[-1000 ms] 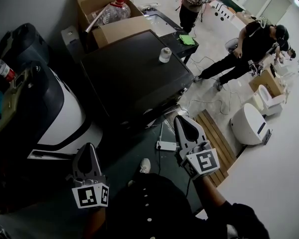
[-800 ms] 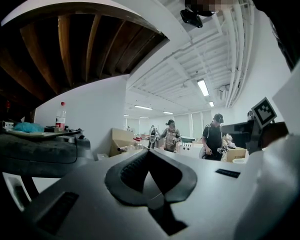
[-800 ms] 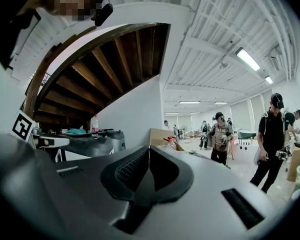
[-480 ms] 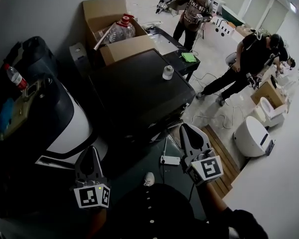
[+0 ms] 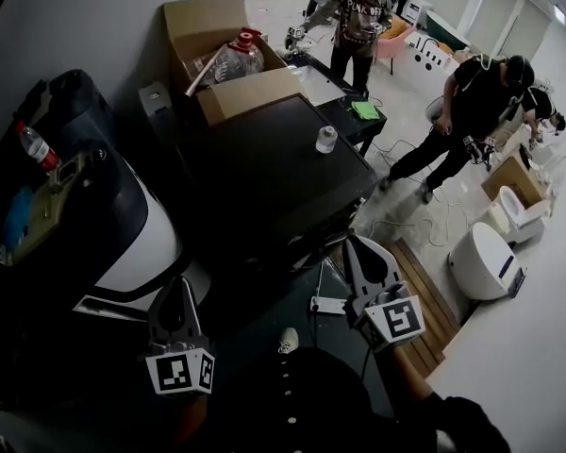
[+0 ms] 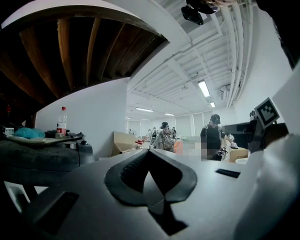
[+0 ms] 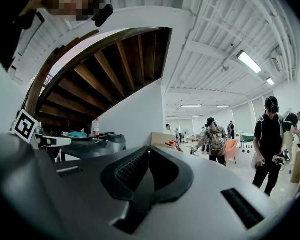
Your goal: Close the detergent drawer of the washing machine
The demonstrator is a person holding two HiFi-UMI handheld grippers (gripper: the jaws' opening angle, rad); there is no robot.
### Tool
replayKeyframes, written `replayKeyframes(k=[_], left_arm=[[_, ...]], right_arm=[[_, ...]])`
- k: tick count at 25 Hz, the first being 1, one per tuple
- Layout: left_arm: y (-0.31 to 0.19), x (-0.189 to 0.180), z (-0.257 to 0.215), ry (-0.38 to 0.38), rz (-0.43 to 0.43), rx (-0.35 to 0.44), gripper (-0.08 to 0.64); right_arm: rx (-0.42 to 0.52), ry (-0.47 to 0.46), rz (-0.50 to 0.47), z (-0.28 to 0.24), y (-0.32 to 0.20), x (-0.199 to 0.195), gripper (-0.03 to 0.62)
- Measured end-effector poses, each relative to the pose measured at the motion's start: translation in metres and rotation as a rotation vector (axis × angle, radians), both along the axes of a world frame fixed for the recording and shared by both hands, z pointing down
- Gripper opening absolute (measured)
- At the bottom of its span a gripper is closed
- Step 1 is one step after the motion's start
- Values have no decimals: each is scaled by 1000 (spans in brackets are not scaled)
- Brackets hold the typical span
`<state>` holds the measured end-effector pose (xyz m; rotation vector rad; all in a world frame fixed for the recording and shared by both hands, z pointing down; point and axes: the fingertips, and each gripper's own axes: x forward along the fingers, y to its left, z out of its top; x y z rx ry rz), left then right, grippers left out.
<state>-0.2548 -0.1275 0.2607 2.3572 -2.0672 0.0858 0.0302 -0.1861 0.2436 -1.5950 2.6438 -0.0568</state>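
The washing machine (image 5: 123, 225), black on top and white in front, stands at the left of the head view. A narrow white part (image 5: 108, 307) juts from its front, beside my left gripper; I cannot tell whether it is the detergent drawer. My left gripper (image 5: 176, 286) is shut and holds nothing, a short way right of the machine. My right gripper (image 5: 358, 243) is shut and empty too, further right over the floor. In the left gripper view the left gripper (image 6: 149, 151) points level past the machine's top (image 6: 40, 154). In the right gripper view the jaws of the right gripper (image 7: 149, 149) are pressed together.
A black cabinet (image 5: 274, 168) with a white cup (image 5: 326, 140) stands ahead. Behind it is a cardboard box (image 5: 217, 36). A red-capped bottle (image 5: 38, 147) sits on the machine. A power strip (image 5: 328, 305) and a wooden pallet (image 5: 424, 291) lie on the floor. People stand at the back right.
The head view has tilted up, so more of the room's far end shows. Both grippers stay shut and side by side, lifted slightly.
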Motion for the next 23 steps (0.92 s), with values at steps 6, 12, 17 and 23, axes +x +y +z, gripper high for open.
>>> replayKeyframes(k=[6, 12, 17, 23], left_arm=[[-2, 2, -1, 0, 0, 3, 9], [-3, 2, 0, -6, -4, 4, 9], [-3, 4, -1, -15, -3, 1, 9], [-5, 3, -1, -19, 2, 1, 9]], right_arm=[[-2, 8, -10, 3, -3, -4, 34], [2, 12, -19, 5, -5, -7, 34], [0, 11, -34, 5, -6, -11, 34], [5, 12, -40, 5, -7, -17, 34]])
